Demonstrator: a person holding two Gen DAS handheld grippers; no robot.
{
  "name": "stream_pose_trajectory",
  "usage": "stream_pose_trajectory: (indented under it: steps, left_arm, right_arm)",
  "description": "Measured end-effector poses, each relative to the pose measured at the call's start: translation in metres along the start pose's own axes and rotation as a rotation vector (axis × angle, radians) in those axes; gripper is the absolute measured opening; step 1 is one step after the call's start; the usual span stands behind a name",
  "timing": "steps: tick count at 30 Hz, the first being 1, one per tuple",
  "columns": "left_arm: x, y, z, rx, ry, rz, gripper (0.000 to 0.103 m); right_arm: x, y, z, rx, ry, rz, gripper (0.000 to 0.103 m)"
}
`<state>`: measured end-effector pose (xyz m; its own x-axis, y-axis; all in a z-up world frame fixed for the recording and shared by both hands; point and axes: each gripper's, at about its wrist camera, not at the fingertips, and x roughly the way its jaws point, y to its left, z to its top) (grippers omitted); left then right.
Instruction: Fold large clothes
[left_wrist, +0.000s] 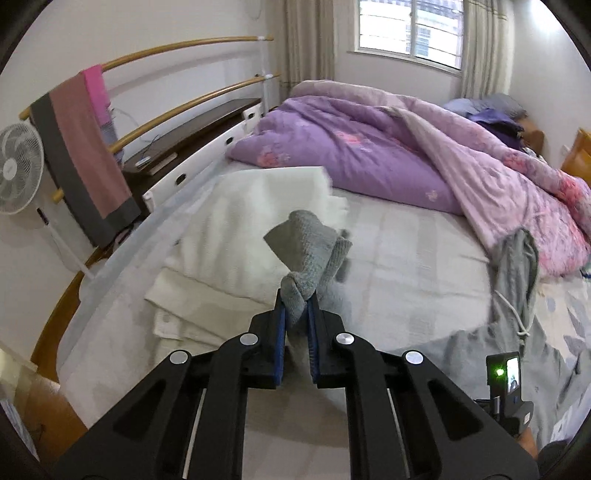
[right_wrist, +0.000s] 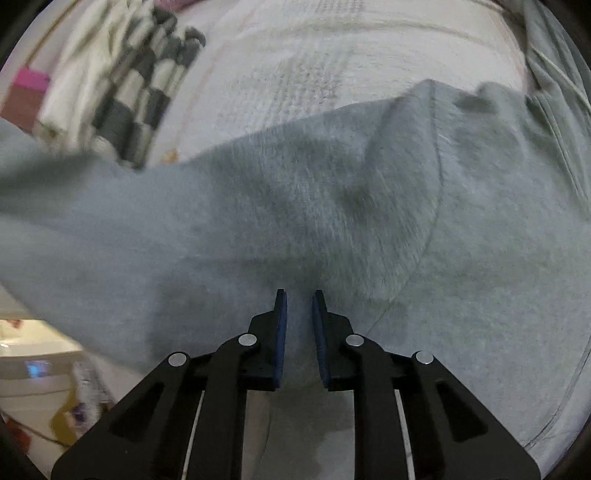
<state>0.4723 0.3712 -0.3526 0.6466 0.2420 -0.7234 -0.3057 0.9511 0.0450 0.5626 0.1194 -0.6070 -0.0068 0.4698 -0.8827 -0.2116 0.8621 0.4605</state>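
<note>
On a bed (left_wrist: 399, 258) under a curtained window (left_wrist: 410, 27), the left wrist view shows the left gripper (left_wrist: 294, 301) pinching a bunched cuff of a grey hoodie (left_wrist: 310, 251) between its blue pads (left_wrist: 281, 325), the knit fabric lifted clear of the pale mattress cover. Beyond the raised cuff, on the bed, lies a stack of folded white cloth (left_wrist: 236, 236). A purple floral quilt (left_wrist: 369, 147) is heaped across the far side of the bed. The hoodie's hood, with its white drawstring (left_wrist: 517, 306), rests on the bed just below the quilt's pink edge, and more grey cloth spreads along the near right side of the bed. Off the bed's left edge stand a white fan (left_wrist: 18, 173), a rail draped with a brown-and-grey towel (left_wrist: 88, 155), and a dark shelf. Part of the other handheld unit, with a lit green lamp, shows at the bed's lower right.

In the right wrist view, the right gripper (right_wrist: 299, 301) is buried in the hoodie's body, which fills most of the picture and covers the bed there. Its fingers stand close together with a fold of grey fabric between them; the pads appear to nip it. A black-and-white checked garment (right_wrist: 140, 85), blurred, lies on the bed beyond the hoodie, to the upper left.
</note>
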Motion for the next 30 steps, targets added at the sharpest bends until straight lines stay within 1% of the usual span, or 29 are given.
stream_pose_trajectory:
  steps: [1,2,4,6,9,11,13,14,15,16,17,18,19,20,21,23,25,27,28,30]
  left_arm:
    - [-0.001,-0.011,-0.001,0.007,-0.002,-0.011,0.010]
    - [-0.005,-0.031,-0.002,0.020,-0.007,-0.025,0.010]
    - [-0.008,-0.068,-0.006,0.046,-0.011,-0.061,0.010]
    - [-0.008,-0.115,-0.013,0.053,0.002,-0.127,0.010]
    - [-0.004,-0.200,-0.031,0.095,0.021,-0.227,0.010]
    - [0.000,-0.254,-0.045,0.110,0.058,-0.304,0.010]
    - [0.001,-0.309,-0.063,0.146,0.068,-0.377,0.010]
    - [0.004,-0.327,-0.071,0.154,0.080,-0.401,0.010]
    - [0.010,-0.349,-0.083,0.159,0.106,-0.443,0.011]
    - [0.018,-0.369,-0.097,0.176,0.141,-0.459,0.011]
    - [0.029,-0.385,-0.111,0.200,0.200,-0.471,0.013]
    - [0.039,-0.392,-0.120,0.217,0.255,-0.473,0.018]
    - [0.052,-0.404,-0.135,0.240,0.338,-0.459,0.035]
    - [0.055,-0.407,-0.142,0.242,0.365,-0.446,0.052]
    - [0.057,-0.407,-0.149,0.239,0.379,-0.435,0.059]
    - [0.056,-0.398,-0.155,0.225,0.371,-0.393,0.078]
    - [0.055,-0.382,-0.157,0.199,0.370,-0.361,0.079]
    - [0.063,-0.365,-0.156,0.181,0.396,-0.296,0.079]
    - [0.065,-0.355,-0.155,0.173,0.400,-0.279,0.079]
    - [0.073,-0.334,-0.153,0.162,0.408,-0.197,0.079]
  right_arm:
    - [-0.009,-0.008,-0.002,0.009,-0.012,0.011,0.015]
    - [-0.027,-0.022,-0.006,0.032,-0.036,0.036,0.015]
    - [-0.061,-0.053,-0.017,0.068,-0.080,0.048,0.015]
    - [-0.090,-0.085,-0.027,0.106,-0.116,0.048,0.015]
    - [-0.138,-0.137,-0.050,0.163,-0.179,0.019,0.015]
    - [-0.164,-0.170,-0.064,0.202,-0.218,-0.006,0.016]
    - [-0.185,-0.208,-0.077,0.239,-0.239,-0.031,0.019]
    - [-0.192,-0.224,-0.084,0.258,-0.249,-0.041,0.021]
    - [-0.197,-0.236,-0.088,0.276,-0.253,-0.051,0.026]
    - [-0.201,-0.248,-0.093,0.293,-0.254,-0.060,0.036]
    - [-0.204,-0.265,-0.098,0.330,-0.255,-0.060,0.050]
    - [-0.205,-0.277,-0.102,0.361,-0.257,-0.053,0.051]
    - [-0.204,-0.288,-0.106,0.391,-0.250,-0.046,0.051]
    - [-0.201,-0.292,-0.108,0.410,-0.245,-0.041,0.051]
    - [-0.197,-0.298,-0.111,0.438,-0.238,-0.024,0.052]
    - [-0.197,-0.310,-0.117,0.468,-0.236,0.019,0.052]
    - [-0.192,-0.311,-0.115,0.484,-0.236,0.063,0.053]
    - [-0.183,-0.303,-0.104,0.475,-0.231,0.083,0.053]
    - [-0.181,-0.300,-0.101,0.471,-0.228,0.091,0.053]
    - [-0.168,-0.293,-0.091,0.468,-0.206,0.120,0.054]
